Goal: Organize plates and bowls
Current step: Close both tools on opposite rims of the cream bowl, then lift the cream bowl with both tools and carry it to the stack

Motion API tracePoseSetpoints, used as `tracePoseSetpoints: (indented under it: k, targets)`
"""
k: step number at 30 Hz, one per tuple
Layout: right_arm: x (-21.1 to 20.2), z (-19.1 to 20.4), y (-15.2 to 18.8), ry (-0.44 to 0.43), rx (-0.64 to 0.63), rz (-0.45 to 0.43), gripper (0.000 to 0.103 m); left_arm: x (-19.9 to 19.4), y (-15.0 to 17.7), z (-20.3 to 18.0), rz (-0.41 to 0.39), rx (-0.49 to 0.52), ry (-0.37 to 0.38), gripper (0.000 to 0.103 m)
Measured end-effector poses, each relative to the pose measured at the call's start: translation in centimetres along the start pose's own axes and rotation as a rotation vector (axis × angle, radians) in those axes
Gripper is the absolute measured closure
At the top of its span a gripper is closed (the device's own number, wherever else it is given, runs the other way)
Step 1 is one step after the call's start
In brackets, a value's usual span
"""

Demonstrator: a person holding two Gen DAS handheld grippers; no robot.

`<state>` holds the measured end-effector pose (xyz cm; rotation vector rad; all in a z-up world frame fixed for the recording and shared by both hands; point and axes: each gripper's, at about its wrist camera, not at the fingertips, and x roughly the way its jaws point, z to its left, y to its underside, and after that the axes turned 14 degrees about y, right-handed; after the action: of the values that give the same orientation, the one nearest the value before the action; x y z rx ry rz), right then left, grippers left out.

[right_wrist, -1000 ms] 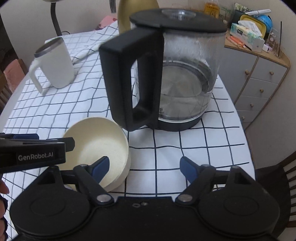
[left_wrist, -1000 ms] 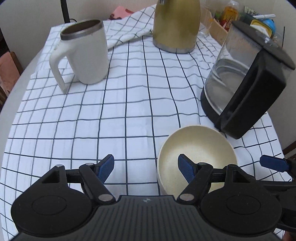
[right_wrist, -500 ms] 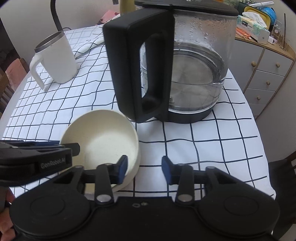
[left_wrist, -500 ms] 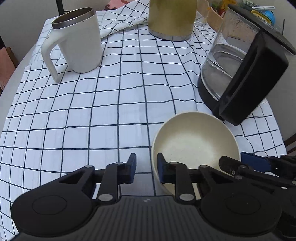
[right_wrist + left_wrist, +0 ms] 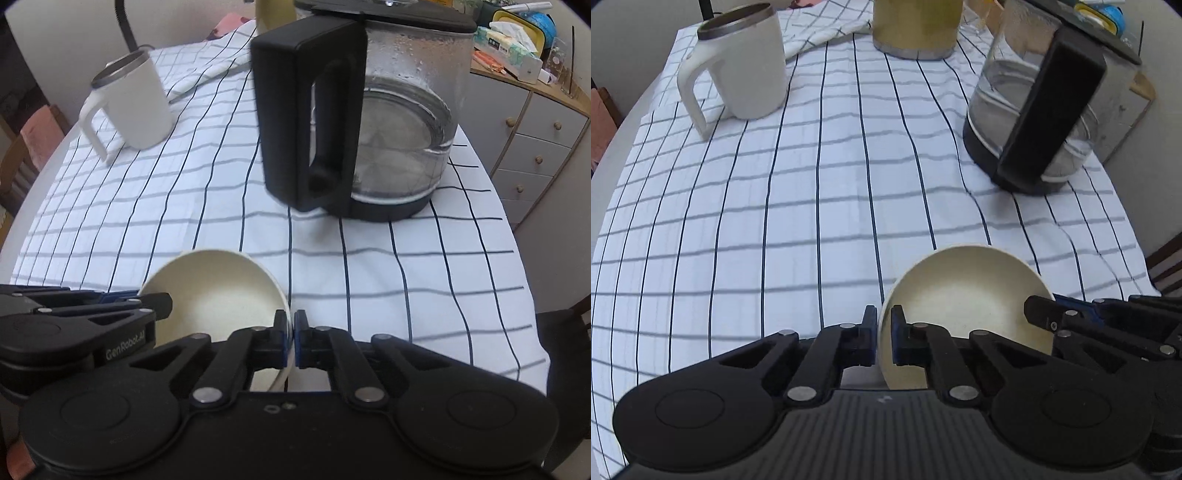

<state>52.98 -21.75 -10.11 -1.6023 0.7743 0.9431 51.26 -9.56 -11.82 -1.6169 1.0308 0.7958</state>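
A cream bowl (image 5: 964, 295) is held between both grippers above the near edge of the checked tablecloth (image 5: 812, 206). My left gripper (image 5: 884, 328) is shut on the bowl's left rim. My right gripper (image 5: 290, 332) is shut on the bowl's right rim; the bowl (image 5: 218, 295) shows in the right wrist view too. Each gripper appears in the other's view, the right one (image 5: 1108, 325) at the bowl's right side, the left one (image 5: 74, 325) at its left side. No plates are in view.
A glass kettle with a black handle (image 5: 1038, 114) stands at the right, close beyond the bowl. A white mug (image 5: 742, 70) stands at the far left. A gold canister (image 5: 916, 26) is at the back. A cabinet with drawers (image 5: 535, 147) is beyond the table's right edge.
Both grippers closed from open onto opposite rims of the bowl. The bowl now sits lifted and nearer to both cameras, and the views have pulled back from the kettle.
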Motion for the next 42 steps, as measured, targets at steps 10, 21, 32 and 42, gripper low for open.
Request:
tracePoseSetpoints:
  k: [10, 21, 32, 42]
  targets:
    - [-3.3, -0.4, 4.0, -0.002, -0.028, 0.028, 0.099, -3.5, 5.8, -2.2, 0.03, 0.071, 0.021, 0.099]
    - [-11.1, -2.4, 8.8, 0.014, -0.013, -0.004, 0.099, -10.5, 10.5, -6.0, 0.012, 0.156, 0.108, 0.099]
    - [-19.5, -5.5, 14.2, 0.018, 0.084, -0.042, 0.098, -17.5, 15.9, -10.1, -0.009, 0.263, 0.16, 0.098]
    - [-24.2, -7.3, 20.2, 0.041, 0.18, -0.047, 0.098, -20.1, 20.6, -12.8, 0.01, 0.36, 0.202, 0.098]
